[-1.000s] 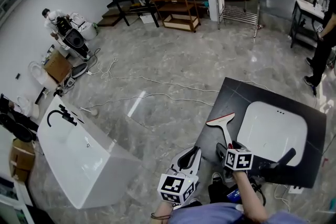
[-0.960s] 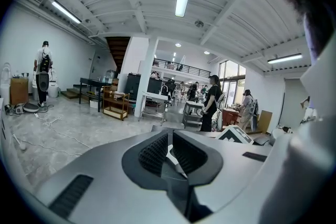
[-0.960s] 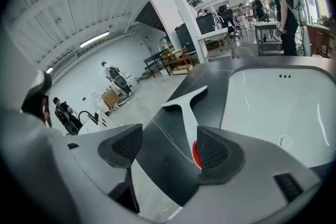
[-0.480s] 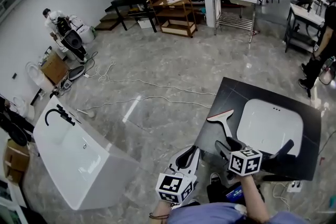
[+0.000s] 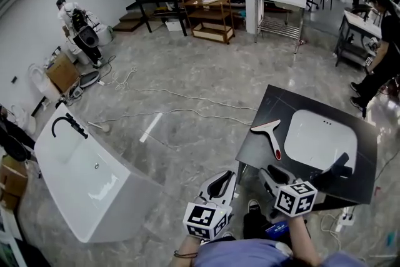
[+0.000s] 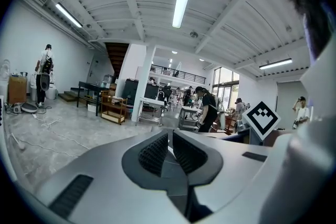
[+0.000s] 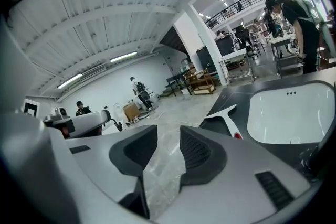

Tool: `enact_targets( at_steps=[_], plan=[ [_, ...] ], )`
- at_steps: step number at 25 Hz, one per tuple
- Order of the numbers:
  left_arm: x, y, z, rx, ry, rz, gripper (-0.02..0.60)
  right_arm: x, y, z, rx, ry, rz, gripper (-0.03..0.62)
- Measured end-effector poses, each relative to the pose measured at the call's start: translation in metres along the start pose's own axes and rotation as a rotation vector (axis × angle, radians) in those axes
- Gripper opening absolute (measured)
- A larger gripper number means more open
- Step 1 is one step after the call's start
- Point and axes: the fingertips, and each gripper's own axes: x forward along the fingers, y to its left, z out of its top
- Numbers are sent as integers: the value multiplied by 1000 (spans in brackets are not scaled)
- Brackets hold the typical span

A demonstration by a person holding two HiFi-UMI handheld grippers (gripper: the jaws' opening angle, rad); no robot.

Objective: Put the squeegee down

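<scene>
The squeegee point(image 5: 270, 134), white with a red spot on its handle, lies flat on the black countertop point(image 5: 255, 148) beside the white sink basin point(image 5: 322, 139); the right gripper view shows the squeegee point(image 7: 227, 117) lying there too. My right gripper point(image 5: 269, 172) hovers at the counter's near edge, short of the handle and clear of it. Its jaws have just been closing and stand partly open with nothing between them point(image 7: 169, 139). My left gripper point(image 5: 225, 182) hangs left of the counter over the floor, its pads together on nothing point(image 6: 169, 140).
A black faucet point(image 5: 335, 169) stands on the counter's near right. A white bathtub point(image 5: 87, 179) sits at the left, and cables point(image 5: 187, 112) trail over the grey floor. Shelves, tables and several people occupy the far end and right side.
My right gripper has pulled back from the squeegee handle and risen, and its jaws have narrowed. The squeegee stays on the counter. The left gripper has shifted a little.
</scene>
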Motion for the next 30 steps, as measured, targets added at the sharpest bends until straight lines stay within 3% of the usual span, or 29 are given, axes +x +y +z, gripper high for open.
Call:
enact_targets(
  at_steps=[12,17,25,30],
  plan=[
    [-85,-17,-34,1,28,-66,40,-56,58,-62,10,-23,-71,120],
    [-103,-26,-36,18,29,-105,40,-80,78,-69,-1,-51,-96,112],
    [-115,-40,-49,-8,48,-130,40,-105,78,-82,17,-61,-109,103],
    [-122,-39,-43,-14,21,-103,40,-120,69,-98,25,-54,-116,95]
  ],
)
